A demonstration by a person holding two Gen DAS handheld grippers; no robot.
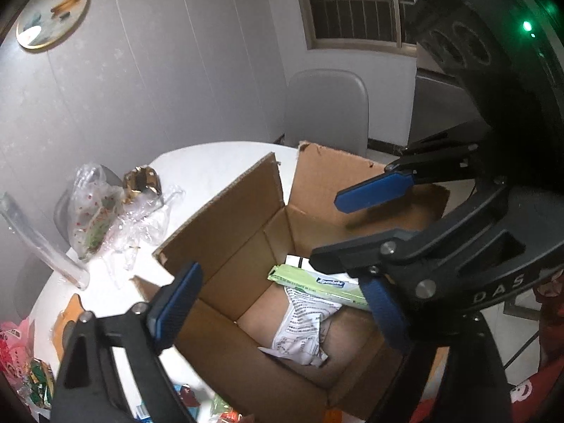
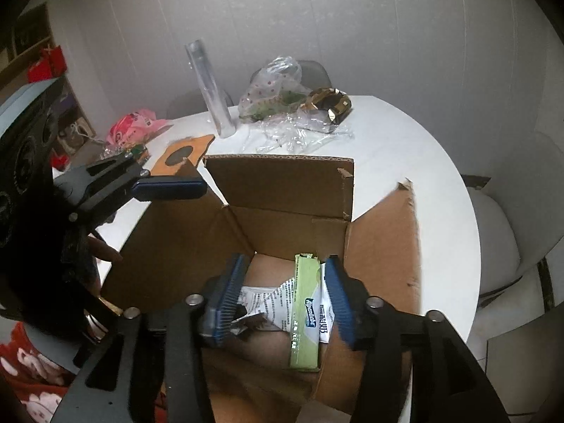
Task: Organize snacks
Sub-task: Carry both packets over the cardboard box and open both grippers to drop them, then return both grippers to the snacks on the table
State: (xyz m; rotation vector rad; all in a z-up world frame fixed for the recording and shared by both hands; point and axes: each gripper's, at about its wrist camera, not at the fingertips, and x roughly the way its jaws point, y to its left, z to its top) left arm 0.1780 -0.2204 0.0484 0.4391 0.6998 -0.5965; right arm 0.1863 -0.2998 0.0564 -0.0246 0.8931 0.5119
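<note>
An open cardboard box (image 1: pixel 225 225) (image 2: pixel 282 190) stands on a round white table (image 1: pixel 211 165) (image 2: pixel 387 148). Inside lie a green Alpenliebe candy stick (image 1: pixel 317 282) (image 2: pixel 306 313) and a white printed packet (image 1: pixel 303 328) (image 2: pixel 271 303). My right gripper (image 2: pixel 282 299) (image 1: pixel 366 243) is open above the box's inside, its blue pads (image 2: pixel 338 299) either side of the green stick, holding nothing. My left gripper (image 1: pixel 282 303) is open at the box's near-left wall; only one of its fingers (image 2: pixel 169 185) shows in the right wrist view.
A clear plastic bag with snacks (image 1: pixel 95 215) (image 2: pixel 271 95), a gold-wrapped item (image 1: pixel 141 179) (image 2: pixel 329 104) and a clear tube (image 1: pixel 38 239) (image 2: pixel 208 88) sit at the table's far side. A pink bag (image 2: pixel 134 127) and several colourful packets (image 1: pixel 21 363) lie near the left edge. Grey chairs (image 1: pixel 328 105) surround the table.
</note>
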